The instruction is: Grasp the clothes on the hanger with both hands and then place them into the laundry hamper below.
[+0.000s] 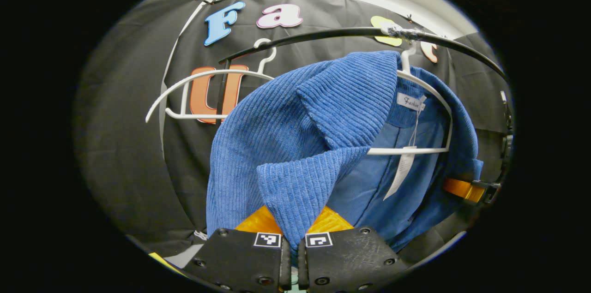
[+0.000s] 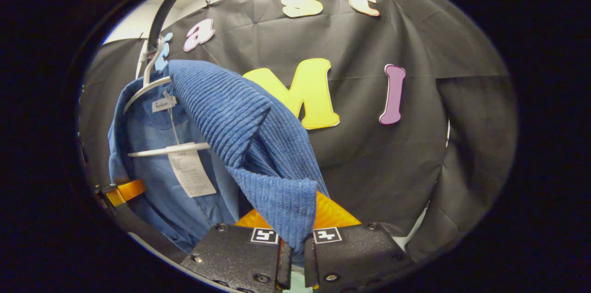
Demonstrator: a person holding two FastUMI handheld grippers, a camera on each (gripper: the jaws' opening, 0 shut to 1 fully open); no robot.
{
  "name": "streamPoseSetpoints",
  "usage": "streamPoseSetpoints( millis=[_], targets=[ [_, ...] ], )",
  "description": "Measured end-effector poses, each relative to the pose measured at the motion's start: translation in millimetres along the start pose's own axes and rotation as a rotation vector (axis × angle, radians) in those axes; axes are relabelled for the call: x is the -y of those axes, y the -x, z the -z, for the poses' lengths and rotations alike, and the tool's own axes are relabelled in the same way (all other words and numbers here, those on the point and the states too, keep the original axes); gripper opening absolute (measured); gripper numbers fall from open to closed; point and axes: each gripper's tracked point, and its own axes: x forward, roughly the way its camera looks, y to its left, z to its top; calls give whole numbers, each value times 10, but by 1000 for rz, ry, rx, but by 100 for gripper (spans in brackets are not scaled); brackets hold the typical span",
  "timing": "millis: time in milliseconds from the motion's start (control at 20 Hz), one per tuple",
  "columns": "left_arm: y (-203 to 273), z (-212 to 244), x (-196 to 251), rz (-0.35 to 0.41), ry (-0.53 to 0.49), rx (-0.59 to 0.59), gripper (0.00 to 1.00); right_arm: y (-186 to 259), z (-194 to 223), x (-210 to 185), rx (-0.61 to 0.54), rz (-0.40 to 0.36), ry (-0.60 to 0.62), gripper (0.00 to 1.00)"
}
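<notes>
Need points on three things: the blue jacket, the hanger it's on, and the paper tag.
blue jacket [image 1: 258,145], left gripper view, on the ribbed front panel.
hanger [image 1: 406,150], left gripper view, on its lower crossbar.
paper tag [image 2: 191,173], right gripper view, on the middle of the card.

**Hidden and cut off**

Blue corduroy jacket [image 1: 295,136]: lower part cut off by the edge in the left gripper view; the pinched fold runs down between the left gripper [image 1: 292,242] fingers and is lost there. Same at the right gripper [image 2: 295,242]. White hanger [image 1: 429,99]: one shoulder buried under cloth. Hang tag [image 2: 191,173] print too small to tell. Rail [image 1: 351,32] ends cut off.
</notes>
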Motion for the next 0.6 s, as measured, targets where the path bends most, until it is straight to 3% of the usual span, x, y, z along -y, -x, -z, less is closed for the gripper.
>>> streamPoseSetpoints(
  millis=[500,550,600],
  targets=[
    [313,-503,-228,22,19,73,6,106,-339,163,46,-48,-189,11],
    [330,-542,-245,23,21,74,10,128,-413,161,68,-64,-206,11],
    [341,-591,-267,25,24,79,6,150,-495,171,90,-79,-222,11]
  ],
)
